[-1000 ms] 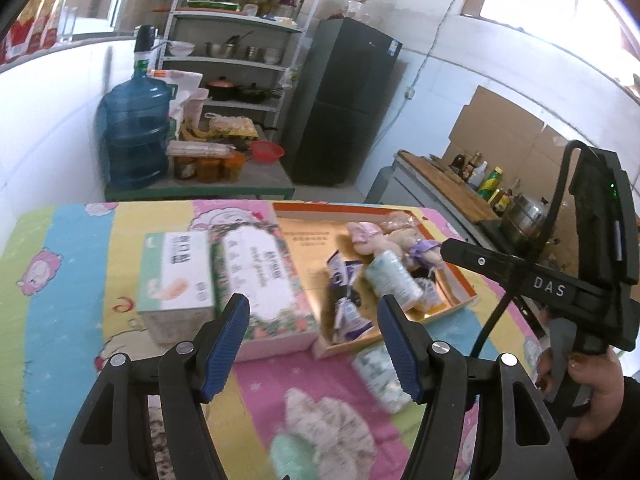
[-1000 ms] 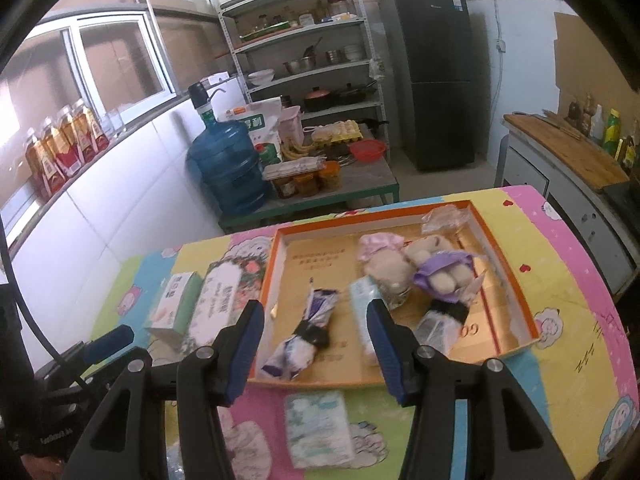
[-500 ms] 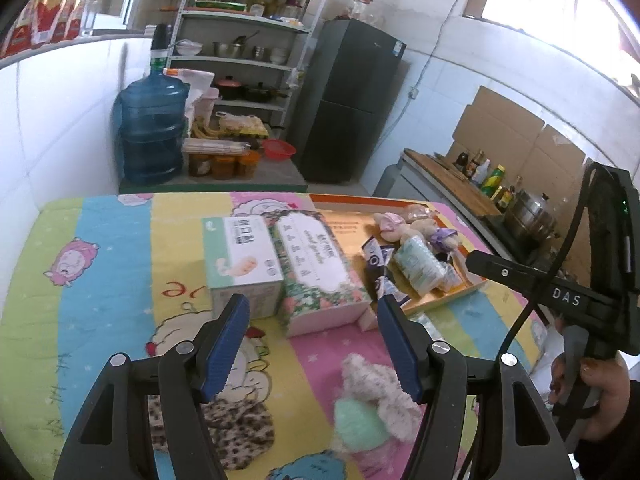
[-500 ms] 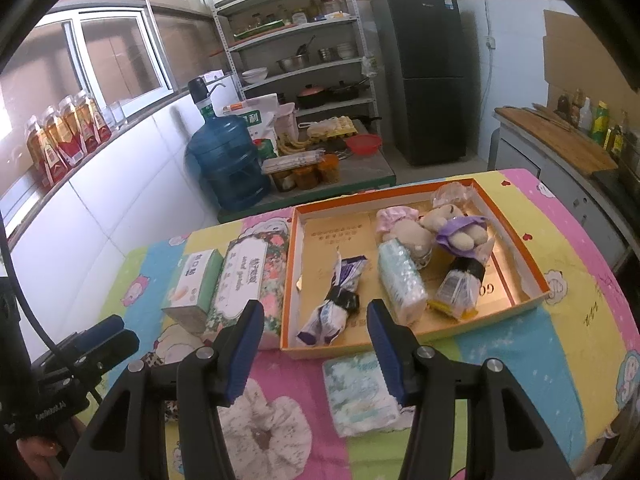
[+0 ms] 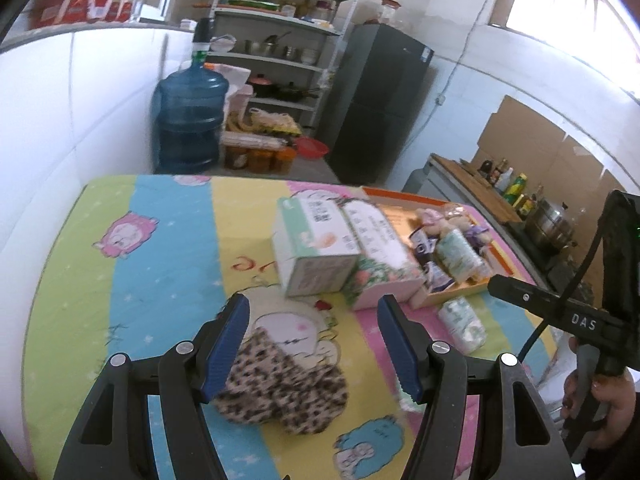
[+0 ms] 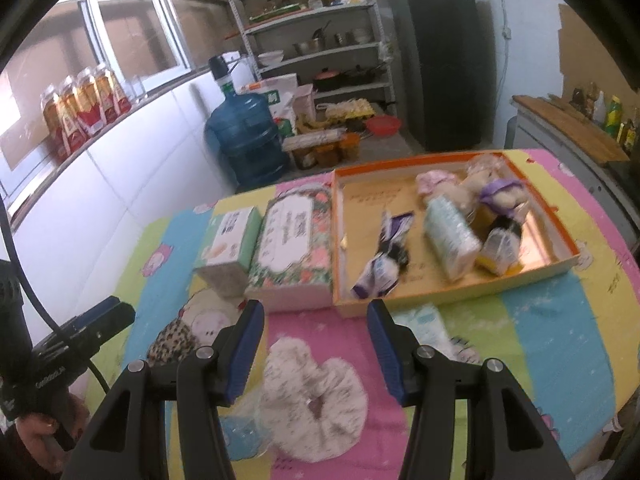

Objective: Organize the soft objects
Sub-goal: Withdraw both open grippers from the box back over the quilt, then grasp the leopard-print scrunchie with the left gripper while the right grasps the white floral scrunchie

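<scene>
A table draped in a striped cartoon-print cloth (image 5: pixel 160 240) fills both views, a kitchen shelf rack and a blue water jug (image 5: pixel 188 120) behind it. On the cloth sits a shallow orange-rimmed box (image 6: pixel 532 208), already holding two small plush dolls, a wrapped tissue pack and two crinkled packets. Just beside its left wall lie a floral tissue box (image 6: pixel 294 240) and, touching that, a pale green carton (image 6: pixel 232 240).

Three soft pieces lie loose on the near side of the cloth. The left gripper (image 5: pixel 312 344), held by a person whose other hand shows at the frame's edge, hovers with its blue pads apart and empty over a leopard-print scrunchie (image 5: pixel 280 388), which lies under and between the fingers. The right gripper (image 6: pixel 316 348) hangs likewise parted and empty above a fluffy white scrunchie (image 6: pixel 316 392). A small tissue pack (image 6: pixel 424 324) lies just in front of the orange box.

The step in hand appears to be the approach for a pick, probably of the two scrunchies. To do it well, each gripper likely needs to come straight down with the ring's bunched fabric centred between the pads, closing on a thick fold rather than a loose frill, and low enough to catch the scrunchie without pinching the cloth beneath. Lifting clear before crossing the box wall would avoid snagging its rim.
</scene>
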Tool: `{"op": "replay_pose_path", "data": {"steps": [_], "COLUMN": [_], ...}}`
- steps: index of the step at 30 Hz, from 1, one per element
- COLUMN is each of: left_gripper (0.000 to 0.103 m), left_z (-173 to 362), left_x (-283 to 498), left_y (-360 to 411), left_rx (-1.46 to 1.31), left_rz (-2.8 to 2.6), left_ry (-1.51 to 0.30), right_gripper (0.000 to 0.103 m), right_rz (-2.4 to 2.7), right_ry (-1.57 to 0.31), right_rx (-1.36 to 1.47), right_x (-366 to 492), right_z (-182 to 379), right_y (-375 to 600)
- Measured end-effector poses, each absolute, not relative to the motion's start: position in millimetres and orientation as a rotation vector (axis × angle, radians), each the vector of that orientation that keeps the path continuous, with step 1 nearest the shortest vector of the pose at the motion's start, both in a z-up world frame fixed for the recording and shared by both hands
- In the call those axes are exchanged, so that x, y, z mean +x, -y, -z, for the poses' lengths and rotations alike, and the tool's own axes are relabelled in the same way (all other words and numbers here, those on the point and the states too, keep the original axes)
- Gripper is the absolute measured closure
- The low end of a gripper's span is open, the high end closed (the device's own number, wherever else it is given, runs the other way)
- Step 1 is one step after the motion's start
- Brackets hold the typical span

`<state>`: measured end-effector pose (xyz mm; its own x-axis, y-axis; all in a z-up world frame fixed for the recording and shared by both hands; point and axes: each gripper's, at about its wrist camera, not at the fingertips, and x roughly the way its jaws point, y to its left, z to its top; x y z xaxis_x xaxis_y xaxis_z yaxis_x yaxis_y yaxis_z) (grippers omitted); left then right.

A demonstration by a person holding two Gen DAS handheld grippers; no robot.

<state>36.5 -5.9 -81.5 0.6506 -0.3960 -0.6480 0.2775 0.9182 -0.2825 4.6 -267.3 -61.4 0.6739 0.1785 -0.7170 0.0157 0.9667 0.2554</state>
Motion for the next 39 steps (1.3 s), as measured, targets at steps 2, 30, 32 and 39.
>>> {"op": "replay_pose_path", "data": {"steps": [2,30,32,39], "left_gripper": [0.035,0.035,0.035,0.035], "left_z": [87.9,166.9,170.0,176.8], "left_x": [34.4,40.6,42.5,44.2], "left_y": [0.8,-10.8,-9.4,-9.2], "left_rx": [-0.156,-0.124,-0.129,-0.144], "left_rz": [0.377,0.367,0.368,0.365], "left_ry": [-0.785,-0.928,-0.940,-0.952], "right_gripper": [0.049,0.049,0.049,0.049], "right_rz": [-0.106,-0.085,-0.060,-0.022], "right_ry": [-0.850,-0.991,-0.999,-1.006], "right_rx": [0.247,0.207,0.197,0.152], "right_x": [2.5,-11.1,-9.7,-12.0], "right_z": [68.8,125.7,128.6,126.5], "right_y": [258.1,229.5,230.2,224.9]}}
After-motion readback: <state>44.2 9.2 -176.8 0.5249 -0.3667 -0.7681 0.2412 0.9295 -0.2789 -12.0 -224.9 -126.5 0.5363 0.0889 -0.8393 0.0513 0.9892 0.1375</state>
